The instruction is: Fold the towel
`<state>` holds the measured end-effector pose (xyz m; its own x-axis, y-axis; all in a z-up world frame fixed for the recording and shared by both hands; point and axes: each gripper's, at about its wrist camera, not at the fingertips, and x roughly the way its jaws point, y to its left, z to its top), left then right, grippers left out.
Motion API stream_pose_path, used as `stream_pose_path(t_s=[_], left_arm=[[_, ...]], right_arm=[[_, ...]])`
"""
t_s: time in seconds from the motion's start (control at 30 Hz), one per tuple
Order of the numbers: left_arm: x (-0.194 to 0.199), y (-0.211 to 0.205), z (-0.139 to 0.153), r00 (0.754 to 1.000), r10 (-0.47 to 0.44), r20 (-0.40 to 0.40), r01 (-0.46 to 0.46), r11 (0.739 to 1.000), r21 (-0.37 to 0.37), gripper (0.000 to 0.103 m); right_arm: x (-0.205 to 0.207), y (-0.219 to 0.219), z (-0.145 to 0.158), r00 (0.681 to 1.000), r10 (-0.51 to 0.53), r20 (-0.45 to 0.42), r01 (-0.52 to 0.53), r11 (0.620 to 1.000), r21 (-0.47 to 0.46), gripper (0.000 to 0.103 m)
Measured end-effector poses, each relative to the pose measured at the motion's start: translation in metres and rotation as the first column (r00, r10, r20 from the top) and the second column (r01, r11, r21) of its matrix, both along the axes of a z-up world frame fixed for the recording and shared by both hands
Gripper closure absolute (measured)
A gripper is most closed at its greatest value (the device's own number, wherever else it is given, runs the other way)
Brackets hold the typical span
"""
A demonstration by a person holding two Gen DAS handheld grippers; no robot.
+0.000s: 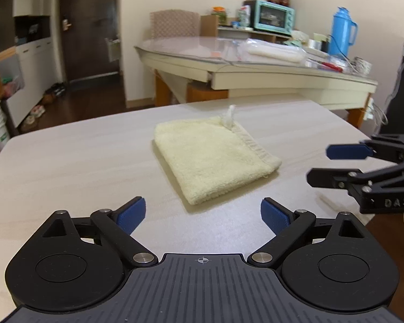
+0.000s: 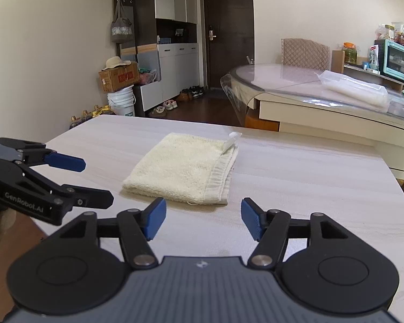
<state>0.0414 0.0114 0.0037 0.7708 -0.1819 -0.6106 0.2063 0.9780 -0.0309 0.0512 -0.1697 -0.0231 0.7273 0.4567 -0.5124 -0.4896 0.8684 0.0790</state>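
- Left wrist view: the left gripper (image 1: 202, 216) hangs low over the pale table (image 1: 67, 167) with its blue-padded jaws spread wide and nothing between them.
- Left wrist view: the towel (image 1: 215, 158) lies flat in a compact, layered rectangle, just ahead of the spread jaws and slightly to their right; its long axis runs from the near corner away toward the far left.
- Left wrist view: a ribbed hem runs along the towel's right edge, and a small white tag (image 1: 230, 117) stands up at the far corner.
- Left wrist view: the right gripper (image 1: 320, 165) enters from the right, its jaws parted and empty, near the towel's hemmed edge but clear of it.
- Right wrist view: the right gripper (image 2: 203, 218) is likewise spread and empty; the towel (image 2: 183, 167) lies straight ahead, its near edge just beyond the fingertips, the rounded fold on the left, the hem on the right.
- Right wrist view: the left gripper (image 2: 95, 181) reaches in from the left, parted, beside the towel's near-left corner without touching it.
- Judgement: both grippers stand about equally near. The towel already lies folded, so the scene fits either a finished fold or a pause before a further halving.
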Motion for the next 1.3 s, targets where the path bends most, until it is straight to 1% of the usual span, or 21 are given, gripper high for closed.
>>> stream_pose_path(t_s=[0.1,0.17,0.23,0.33,0.43,0.57,0.6,0.67,0.87,1.1,1.17,1.23,1.3], left_arm=[[-0.005,0.000,0.001,0.999,0.028,-0.015,-0.028,1.000,-0.003,0.006],[-0.006,-0.002,0.001,0.998,0.060,-0.025,-0.060,0.998,0.014,0.002],[-0.012,-0.002,0.002,0.998,0.062,-0.014,-0.062,0.998,-0.003,0.000],[-0.021,-0.002,0.004,0.998,0.065,0.002,-0.065,0.997,-0.029,0.000],[-0.027,0.004,0.008,0.992,0.120,0.032,-0.117,0.991,-0.072,0.000],[-0.033,0.011,0.011,0.988,0.148,0.036,-0.143,0.983,-0.117,0.000],[-0.034,0.012,0.012,0.987,0.153,0.039,-0.148,0.982,-0.114,0.000],[-0.034,0.007,0.015,0.987,0.156,0.043,-0.152,0.985,-0.078,0.000],[-0.040,0.002,0.016,0.989,0.144,0.044,-0.142,0.989,-0.051,0.000],[-0.036,0.005,0.014,0.986,0.165,0.020,-0.163,0.984,-0.070,0.000],[-0.036,0.003,0.012,0.987,0.157,0.019,-0.156,0.986,-0.064,0.000],[-0.036,0.001,0.012,0.987,0.158,0.015,-0.157,0.987,-0.045,0.000],[-0.036,0.001,0.011,0.988,0.154,0.010,-0.153,0.987,-0.044,0.000]], right_arm=[[-0.008,0.000,0.003,1.000,0.002,0.007,-0.002,1.000,0.001,0.037],[-0.011,0.000,0.005,1.000,0.005,0.013,-0.005,1.000,0.000,0.037],[-0.015,-0.001,0.006,1.000,0.005,0.018,-0.005,1.000,0.001,0.037],[-0.020,-0.001,0.009,1.000,0.008,0.029,-0.008,1.000,0.002,0.037],[-0.026,0.000,0.010,0.999,0.014,0.036,-0.014,1.000,0.004,0.037],[-0.032,-0.001,0.012,0.999,0.016,0.044,-0.016,1.000,0.003,0.036],[-0.034,-0.002,0.013,0.999,0.016,0.047,-0.017,1.000,0.004,0.036],[-0.037,-0.003,0.014,0.998,0.015,0.053,-0.015,1.000,0.008,0.036],[-0.042,-0.003,0.018,0.998,0.021,0.064,-0.022,1.000,0.013,0.036],[-0.041,0.001,0.020,0.998,0.021,0.067,-0.022,1.000,0.017,0.035],[-0.041,0.002,0.020,0.998,0.022,0.067,-0.024,1.000,0.018,0.033],[-0.041,0.003,0.019,0.998,0.024,0.066,-0.025,1.000,0.018,0.033],[-0.042,0.003,0.019,0.998,0.025,0.066,-0.026,0.999,0.019,0.033]])
